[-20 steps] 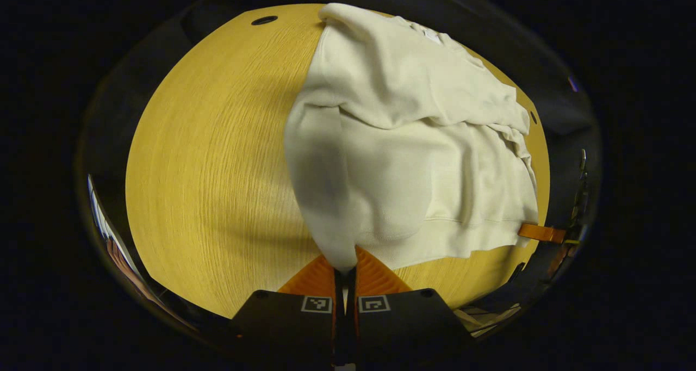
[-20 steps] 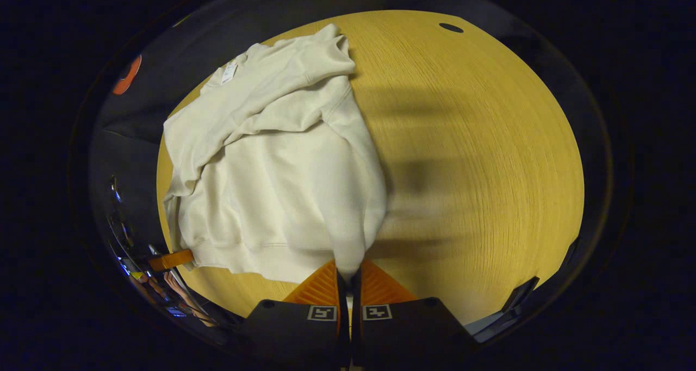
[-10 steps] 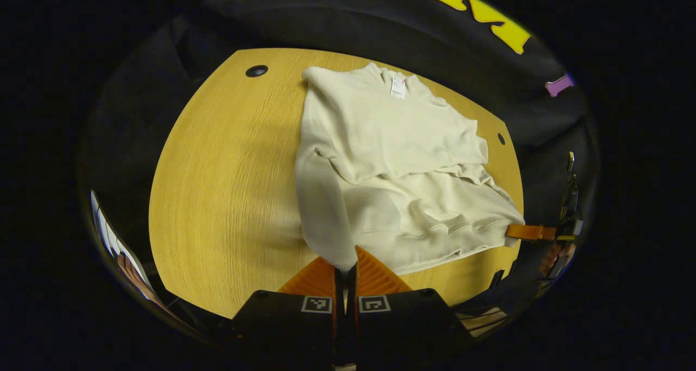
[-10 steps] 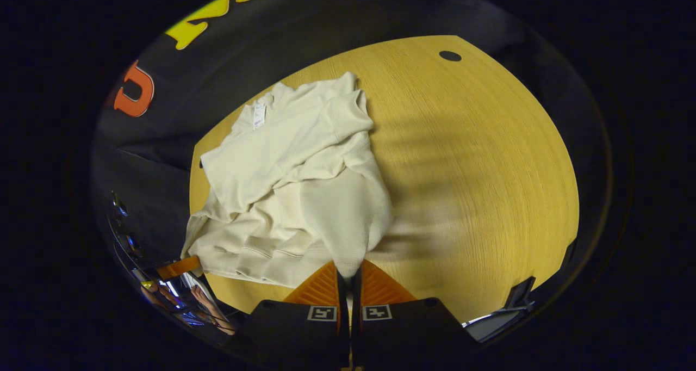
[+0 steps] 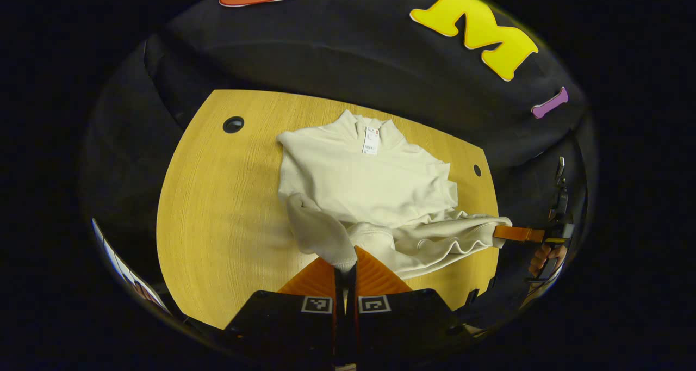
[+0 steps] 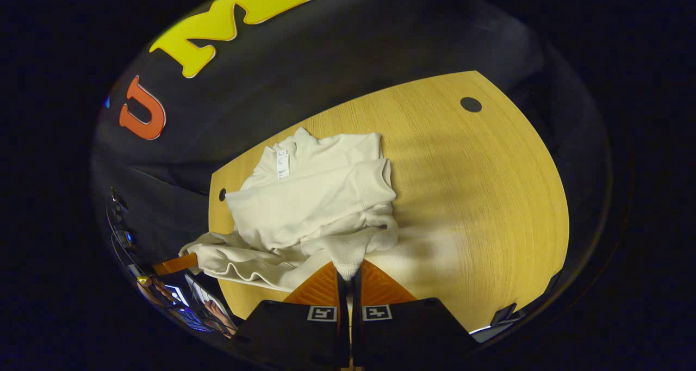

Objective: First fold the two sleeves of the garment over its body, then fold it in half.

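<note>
Both tongs, left point(image 5: 345, 265) and right point(image 6: 348, 273), pinch the hem corners of the soft, limp cream cotton sweatshirt point(image 5: 370, 191), which sags between them.

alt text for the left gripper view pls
The left hand-held gripper is shut on the hem of a cream sweatshirt lying on a wooden table, with the right hand-held gripper pinching the hem's other corner.

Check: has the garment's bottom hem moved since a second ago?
Yes. The hem, pinched by both tools, has lifted off the table and travelled toward the collar tag.
</note>
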The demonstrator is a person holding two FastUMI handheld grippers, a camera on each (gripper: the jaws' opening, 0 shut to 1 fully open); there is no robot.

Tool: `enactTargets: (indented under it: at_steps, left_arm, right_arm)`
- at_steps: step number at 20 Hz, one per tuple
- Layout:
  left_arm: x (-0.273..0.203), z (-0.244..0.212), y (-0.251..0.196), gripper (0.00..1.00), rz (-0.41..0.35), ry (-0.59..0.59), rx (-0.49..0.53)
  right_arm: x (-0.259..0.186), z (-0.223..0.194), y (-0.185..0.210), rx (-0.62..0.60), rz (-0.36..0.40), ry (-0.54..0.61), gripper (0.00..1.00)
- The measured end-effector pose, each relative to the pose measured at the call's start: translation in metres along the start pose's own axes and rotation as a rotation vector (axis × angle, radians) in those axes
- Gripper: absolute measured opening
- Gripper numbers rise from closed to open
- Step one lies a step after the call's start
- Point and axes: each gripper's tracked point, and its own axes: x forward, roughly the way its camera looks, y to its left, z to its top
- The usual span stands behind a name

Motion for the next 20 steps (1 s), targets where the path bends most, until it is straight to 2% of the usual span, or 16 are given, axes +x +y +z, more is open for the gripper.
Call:
enactTargets:
  at_steps: [4, 7, 10, 16, 19, 20]
  left_arm:
    - [0.014, 0.050, -0.004, 0.03, 0.008, -0.059, 0.067]
    - [0.039, 0.076, 0.003, 0.03, 0.073, -0.101, 0.137]
    - [0.062, 0.097, 0.005, 0.03, 0.095, -0.168, 0.153]
    - [0.087, 0.122, 0.020, 0.04, 0.108, -0.315, 0.082]
    - [0.093, 0.124, 0.020, 0.09, 0.095, -0.343, 0.047]
    - [0.094, 0.124, 0.018, 0.09, 0.087, -0.349, 0.041]
  right_arm:
    - [0.025, 0.045, 0.016, -0.005, -0.012, -0.027, 0.02]
    - [0.047, 0.071, 0.023, -0.048, -0.032, -0.062, 0.02]
    - [0.072, 0.090, 0.029, -0.092, -0.061, -0.104, 0.02]
    - [0.105, 0.122, 0.037, -0.108, -0.087, -0.214, 0.02]
    - [0.121, 0.132, 0.040, -0.109, -0.109, -0.253, 0.03]
    - [0.124, 0.133, 0.040, -0.110, -0.110, -0.251, 0.07]
